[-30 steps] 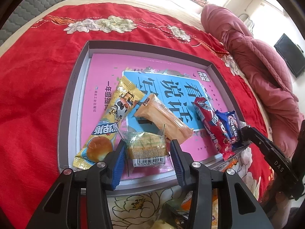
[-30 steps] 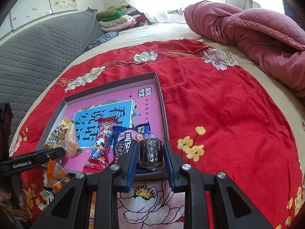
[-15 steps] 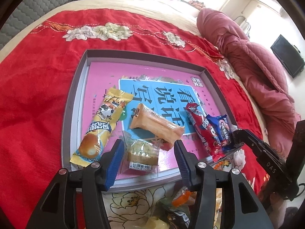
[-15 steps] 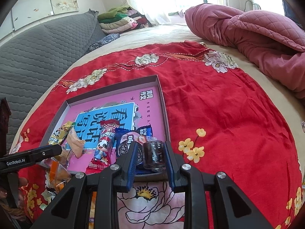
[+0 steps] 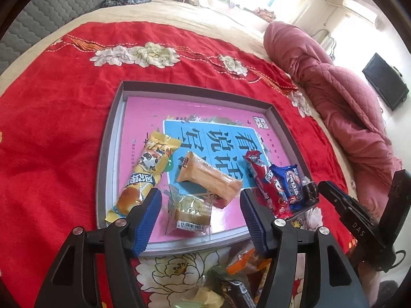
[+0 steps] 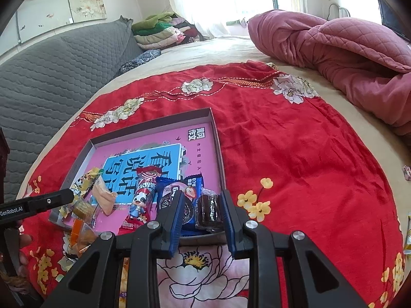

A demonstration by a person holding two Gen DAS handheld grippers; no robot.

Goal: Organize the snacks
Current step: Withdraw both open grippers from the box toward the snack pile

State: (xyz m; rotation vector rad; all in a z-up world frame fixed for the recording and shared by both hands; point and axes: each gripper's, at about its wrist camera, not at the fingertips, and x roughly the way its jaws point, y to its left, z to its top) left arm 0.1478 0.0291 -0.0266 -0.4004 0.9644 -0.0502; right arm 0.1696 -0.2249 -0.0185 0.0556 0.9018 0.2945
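Observation:
A grey tray (image 5: 195, 87) with a pink and blue liner lies on the red bedspread. In it are a yellow long pack (image 5: 146, 174), an orange pack (image 5: 208, 177), a red pack (image 5: 264, 182) and a blue cookie pack (image 5: 289, 182). A small clear-wrapped cake (image 5: 191, 210) lies on the liner between the jaws of my left gripper (image 5: 199, 195). Those jaws are opening and the pads stand clear of the cake. My right gripper (image 6: 202, 195) is shut on a dark chocolate snack (image 6: 209, 210) over the tray's near right corner.
Loose snacks (image 5: 239, 261) are piled on the bedspread just in front of the tray. A rolled pink quilt (image 6: 346, 46) lies at the far right. Small packs (image 6: 407, 231) sit at the right edge. A grey padded headboard (image 6: 51, 77) runs along the left.
My left jaws have spread wider and lifted off the small cake, which stays on the tray liner. The right gripper keeps its hold on the dark snack in about the same place.

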